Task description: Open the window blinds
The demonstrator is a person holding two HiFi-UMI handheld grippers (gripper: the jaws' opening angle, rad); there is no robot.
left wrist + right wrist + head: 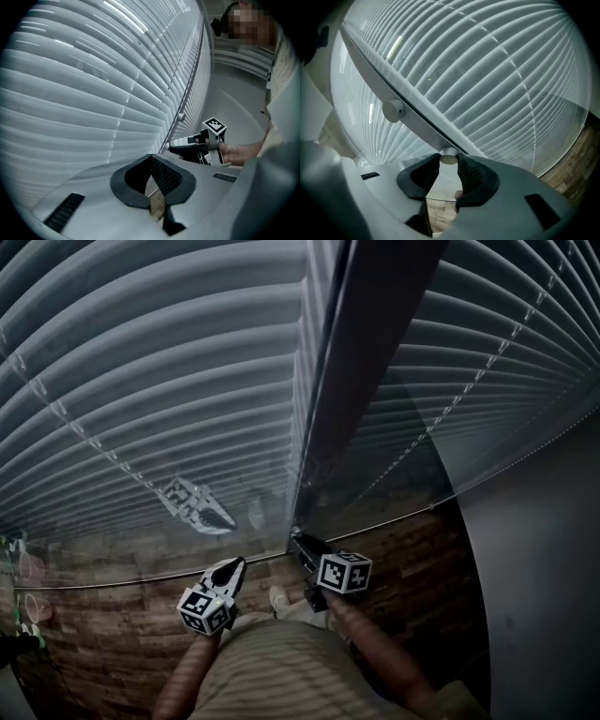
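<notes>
White slatted blinds (150,381) hang shut behind glass on both sides of a dark upright window post (366,352). In the right gripper view a small round white knob (449,157) on the pale frame bar (410,110) sits between the tips of my right gripper (449,162), whose pads press on it from both sides. The head view shows that gripper (297,543) at the foot of the post. My left gripper (232,565) hovers just to its left, shut and holding nothing. In the left gripper view, the left gripper (150,157) points at the slats, with the right gripper (171,145) to its right.
A second round knob (393,110) sits higher on the same frame bar. Wooden flooring (412,549) lies below the glass, and a grey wall (544,559) closes the right side. The glass shows a reflection of a gripper (197,502). The person's shoe (278,596) is by the window.
</notes>
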